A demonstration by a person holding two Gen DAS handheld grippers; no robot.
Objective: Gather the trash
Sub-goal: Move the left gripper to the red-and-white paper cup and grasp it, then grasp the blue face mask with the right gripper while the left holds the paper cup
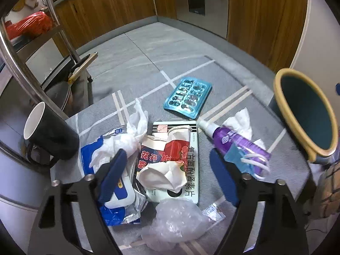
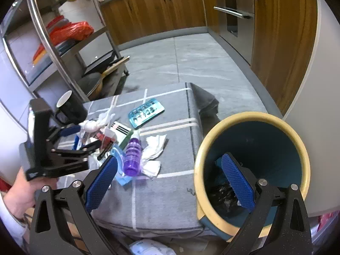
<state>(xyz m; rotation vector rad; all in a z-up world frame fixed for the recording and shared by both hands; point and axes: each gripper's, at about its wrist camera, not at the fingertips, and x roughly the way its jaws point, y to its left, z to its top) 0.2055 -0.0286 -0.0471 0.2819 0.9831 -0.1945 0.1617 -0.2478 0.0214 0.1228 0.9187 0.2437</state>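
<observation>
Left hand-held gripper (image 1: 167, 167) hangs low over the trash pile, jaws apart, straddling a crumpled white paper wad (image 1: 162, 175) and a red-and-white carton (image 1: 170, 146); neither pad appears to press on anything yet. No earlier view, so nothing on jaw travel. Right hand-held gripper (image 2: 170, 182) also stands apart and empty, its right finger in front of the mouth of the yellow-rimmed bin (image 2: 250, 161), which stands just beside the grey-clothed counter (image 2: 161, 191).

Trash lies on the counter: white tissue (image 2: 154, 150), purple tube (image 1: 238, 143), blue face mask (image 1: 240, 159), teal blister pack (image 1: 188, 97), blue-and-white pouch (image 1: 114, 191), clear plastic wrap (image 1: 176, 223). Black mug (image 1: 51, 131) at the left edge looks like no trash.

Judgement, step in hand: close on the paper wad and the carton together. Seat both pads below the wad's bulk before closing, or it may squirt out. Lift straight up so the flat box (image 1: 191, 165) underneath is not dragged. Keep clear of the mug.

Writing: flat box carries Chinese characters, upside-down in this view, not confidently legible. Carton shows 2 white characters, roughly "花开". Pouch print unreadable.
</observation>
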